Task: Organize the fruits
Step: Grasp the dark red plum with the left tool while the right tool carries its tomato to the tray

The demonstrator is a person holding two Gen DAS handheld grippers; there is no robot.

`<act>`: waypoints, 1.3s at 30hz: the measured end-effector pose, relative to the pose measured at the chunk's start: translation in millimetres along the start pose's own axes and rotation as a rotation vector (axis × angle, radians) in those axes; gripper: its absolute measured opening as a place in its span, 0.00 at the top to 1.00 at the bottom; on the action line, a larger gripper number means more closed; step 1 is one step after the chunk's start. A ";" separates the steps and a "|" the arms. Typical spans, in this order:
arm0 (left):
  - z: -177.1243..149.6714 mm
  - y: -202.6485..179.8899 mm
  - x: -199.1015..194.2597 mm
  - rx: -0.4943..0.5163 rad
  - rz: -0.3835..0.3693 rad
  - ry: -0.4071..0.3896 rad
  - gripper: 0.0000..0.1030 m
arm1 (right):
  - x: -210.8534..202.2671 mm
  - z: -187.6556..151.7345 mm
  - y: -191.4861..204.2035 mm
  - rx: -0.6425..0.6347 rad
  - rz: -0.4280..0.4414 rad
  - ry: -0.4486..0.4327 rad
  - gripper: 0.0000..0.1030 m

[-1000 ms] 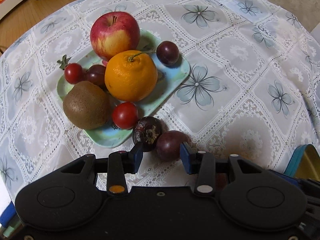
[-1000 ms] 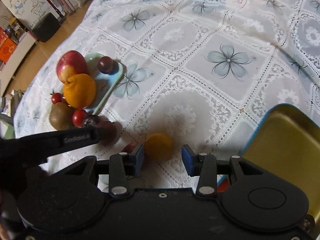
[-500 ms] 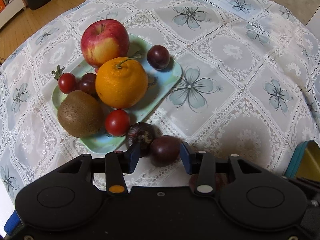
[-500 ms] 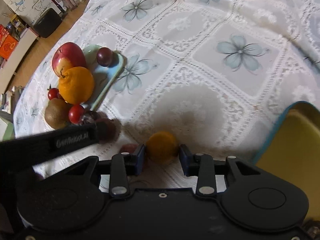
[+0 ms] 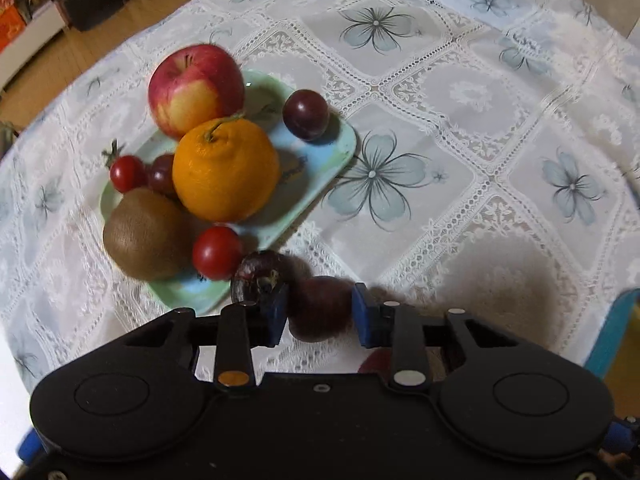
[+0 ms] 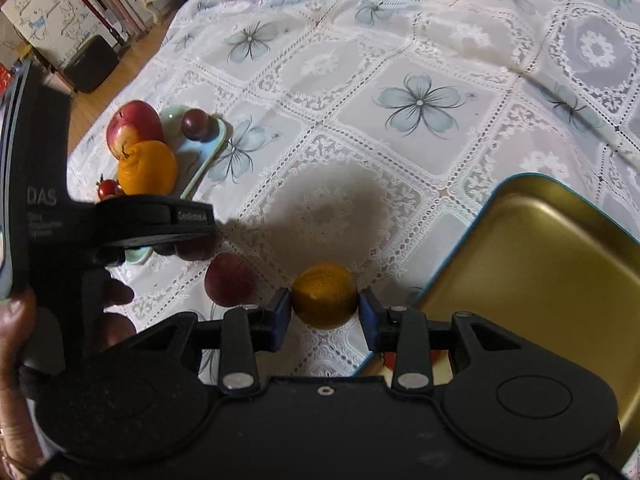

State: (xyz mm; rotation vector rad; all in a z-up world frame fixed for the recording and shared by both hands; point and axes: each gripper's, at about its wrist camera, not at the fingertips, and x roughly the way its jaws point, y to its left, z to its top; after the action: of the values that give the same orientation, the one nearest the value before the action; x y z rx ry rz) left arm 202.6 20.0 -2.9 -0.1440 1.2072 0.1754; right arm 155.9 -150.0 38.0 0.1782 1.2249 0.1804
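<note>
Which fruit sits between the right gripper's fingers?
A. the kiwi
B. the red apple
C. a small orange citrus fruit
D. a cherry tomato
C: in the right wrist view the right gripper has its blue pads pressed on both sides of a small orange citrus fruit, just left of the gold tin.

Floral lace tablecloth [image 5: 460, 128]; black box [image 5: 94, 6] on floor.
</note>
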 end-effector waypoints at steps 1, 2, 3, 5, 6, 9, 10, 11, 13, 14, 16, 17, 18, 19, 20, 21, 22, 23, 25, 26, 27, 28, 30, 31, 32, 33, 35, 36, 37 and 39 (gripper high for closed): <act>-1.9 3.9 -2.9 -0.008 -0.016 0.001 0.60 | -4.6 -1.2 -1.5 0.004 0.001 -0.007 0.64; -4.1 7.3 -5.8 -0.017 -0.031 0.005 0.60 | -10.1 -2.7 -3.1 0.006 0.004 -0.013 0.64; -6.5 9.3 -8.3 -0.026 -0.044 0.014 0.60 | -13.9 -3.4 -3.3 0.007 0.006 -0.017 0.64; -12.8 12.2 -15.3 -0.037 -0.065 0.024 0.60 | -24.4 -6.6 -5.7 0.013 0.014 -0.027 0.64; -16.5 12.4 -20.5 -0.038 -0.067 0.019 0.60 | -29.8 -8.2 -7.5 0.013 0.017 -0.032 0.64; -27.6 9.6 -40.4 -0.027 -0.065 -0.004 0.60 | -47.9 -15.5 -14.4 0.023 0.018 -0.054 0.64; -31.3 8.0 -47.5 -0.024 -0.070 -0.008 0.60 | -53.1 -18.0 -17.3 0.024 0.012 -0.059 0.64; -34.9 5.9 -54.6 -0.018 -0.074 -0.011 0.60 | -58.4 -20.9 -20.7 0.029 0.004 -0.063 0.64; -42.6 -0.8 -68.7 -0.002 -0.078 -0.024 0.60 | -67.8 -27.6 -29.5 0.042 -0.007 -0.071 0.64; -47.3 -5.3 -75.8 0.008 -0.079 -0.031 0.60 | -72.6 -31.2 -35.4 0.050 -0.010 -0.072 0.64; -56.6 -17.1 -87.7 0.033 -0.086 -0.039 0.60 | -79.5 -37.9 -47.3 0.070 -0.020 -0.066 0.64; -61.4 -23.3 -92.6 0.044 -0.093 -0.040 0.60 | -82.6 -41.7 -54.1 0.082 -0.028 -0.064 0.64; -65.9 -30.0 -96.3 0.058 -0.102 -0.039 0.60 | -85.3 -44.9 -61.3 0.093 -0.035 -0.064 0.64; -71.3 -37.5 -100.3 0.072 -0.112 -0.037 0.60 | -87.8 -48.6 -68.8 0.106 -0.045 -0.063 0.63; -76.6 -44.4 -104.1 0.084 -0.122 -0.032 0.60 | -90.2 -52.0 -76.6 0.120 -0.056 -0.059 0.63; -81.9 -52.4 -106.9 0.094 -0.133 -0.026 0.60 | -92.3 -55.5 -84.6 0.134 -0.066 -0.052 0.63; -87.4 -60.4 -109.3 0.106 -0.147 -0.020 0.60 | -93.1 -58.0 -93.3 0.148 -0.075 -0.046 0.63; -93.0 -68.4 -111.7 0.119 -0.160 -0.014 0.60 | -94.7 -62.0 -102.7 0.163 -0.082 -0.044 0.63; -104.4 -85.7 -115.8 0.148 -0.177 -0.006 0.60 | -97.2 -68.9 -119.3 0.189 -0.095 -0.040 0.63; -109.3 -94.1 -117.4 0.161 -0.181 -0.004 0.60 | -98.6 -71.8 -127.7 0.203 -0.102 -0.039 0.63; -114.4 -103.0 -118.8 0.176 -0.184 -0.003 0.60 | -99.6 -73.8 -134.9 0.214 -0.108 -0.039 0.63; -118.6 -111.6 -119.8 0.189 -0.185 0.000 0.60 | -100.9 -75.7 -142.2 0.227 -0.116 -0.040 0.63; -126.7 -127.7 -120.5 0.212 -0.183 0.008 0.60 | -103.3 -78.3 -151.9 0.241 -0.136 -0.049 0.63; -131.2 -135.3 -120.8 0.223 -0.180 0.010 0.60 | -104.6 -78.9 -156.1 0.247 -0.147 -0.055 0.63; -135.2 -142.4 -120.5 0.231 -0.173 0.013 0.60 | -105.0 -79.1 -159.9 0.252 -0.159 -0.061 0.63; -139.5 -149.0 -120.2 0.238 -0.164 0.014 0.60 | -105.4 -79.4 -163.5 0.257 -0.167 -0.068 0.63; -146.1 -160.0 -118.2 0.250 -0.147 0.018 0.60 | -105.6 -79.6 -168.0 0.262 -0.171 -0.074 0.63; -149.0 -164.7 -116.9 0.255 -0.140 0.022 0.60 | -106.4 -80.4 -171.2 0.264 -0.168 -0.077 0.63; -151.7 -168.7 -115.5 0.259 -0.135 0.027 0.60 | -106.3 -80.9 -173.7 0.266 -0.164 -0.078 0.63; -155.9 -174.4 -112.9 0.264 -0.124 0.036 0.60 | -107.1 -81.0 -180.1 0.269 -0.156 -0.079 0.63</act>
State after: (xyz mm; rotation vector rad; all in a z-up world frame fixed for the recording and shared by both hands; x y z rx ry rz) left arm 57.9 -188.7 51.4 0.0089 1.2414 -0.0960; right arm 51.7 -346.8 67.7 0.3191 1.1763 -0.1273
